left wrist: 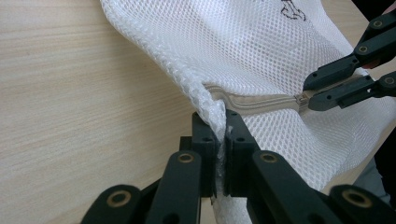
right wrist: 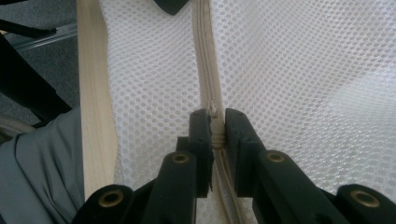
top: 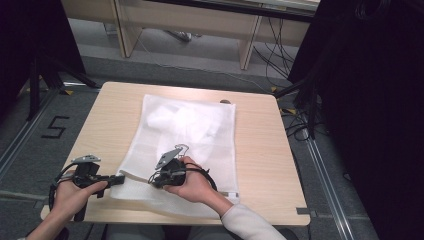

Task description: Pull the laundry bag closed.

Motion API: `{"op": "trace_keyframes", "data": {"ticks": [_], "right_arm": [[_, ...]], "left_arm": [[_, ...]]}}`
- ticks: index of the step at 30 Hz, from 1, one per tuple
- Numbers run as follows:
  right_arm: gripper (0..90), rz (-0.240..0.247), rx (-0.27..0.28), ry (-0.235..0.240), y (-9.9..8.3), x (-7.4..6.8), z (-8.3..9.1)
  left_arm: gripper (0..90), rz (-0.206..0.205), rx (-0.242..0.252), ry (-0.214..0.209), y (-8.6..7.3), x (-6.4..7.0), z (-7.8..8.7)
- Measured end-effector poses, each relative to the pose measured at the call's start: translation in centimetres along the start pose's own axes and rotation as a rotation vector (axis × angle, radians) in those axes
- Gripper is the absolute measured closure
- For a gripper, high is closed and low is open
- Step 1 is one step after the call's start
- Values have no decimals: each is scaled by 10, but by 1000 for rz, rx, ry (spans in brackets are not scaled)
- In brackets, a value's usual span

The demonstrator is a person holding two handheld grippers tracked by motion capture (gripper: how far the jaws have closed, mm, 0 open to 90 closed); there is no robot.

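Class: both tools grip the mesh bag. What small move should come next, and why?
Probably draw the right tool along the zipper, away from the left tool. The right is shut on the zipper pull, and the left pinches the mesh bag corner to anchor it.

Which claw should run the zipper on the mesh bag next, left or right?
Probably right. The right claw is already closed on the zipper pull, in line with the zipper track. The left claw pinches the mesh bag at its edge, well placed to anchor it.
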State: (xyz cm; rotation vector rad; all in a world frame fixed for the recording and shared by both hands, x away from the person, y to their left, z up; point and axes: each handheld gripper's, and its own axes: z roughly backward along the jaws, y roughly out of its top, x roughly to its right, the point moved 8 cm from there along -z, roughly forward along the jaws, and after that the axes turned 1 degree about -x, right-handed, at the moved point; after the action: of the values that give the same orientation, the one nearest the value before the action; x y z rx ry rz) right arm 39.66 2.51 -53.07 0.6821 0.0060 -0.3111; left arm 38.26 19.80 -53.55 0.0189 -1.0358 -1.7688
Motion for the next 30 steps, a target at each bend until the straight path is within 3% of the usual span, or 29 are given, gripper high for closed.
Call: {"op": "trace_keyframes", "data": {"ticks": [6, 9, 12, 17, 18, 19, 21, 30], "right_arm": [[823, 9, -10, 3, -3, 1, 2], [823, -17, -5, 4, -4, 0, 4], [823, 14, -5, 5, -4, 2, 5], [823, 12, -5, 1, -7, 3, 6], [823, 12, -7, 4, -7, 3, 7], [823, -22, -11, 5, -8, 1, 8], [823, -6, -15, 6, -9, 3, 10], [823, -19, -17, -2, -14, 4, 14]], "left_arm": [[845, 0, -2, 0, 0, 0, 0], [846, -2, -3, 3, 0, 0, 0], [845, 1, -2, 1, 0, 0, 0], [845, -2, -5, 3, 0, 0, 0], [844, 2, -4, 2, 0, 0, 0], [844, -1, -4, 4, 0, 0, 0], [844, -2, -5, 5, 0, 0, 0], [844, 3, -4, 6, 0, -1, 0]]}}
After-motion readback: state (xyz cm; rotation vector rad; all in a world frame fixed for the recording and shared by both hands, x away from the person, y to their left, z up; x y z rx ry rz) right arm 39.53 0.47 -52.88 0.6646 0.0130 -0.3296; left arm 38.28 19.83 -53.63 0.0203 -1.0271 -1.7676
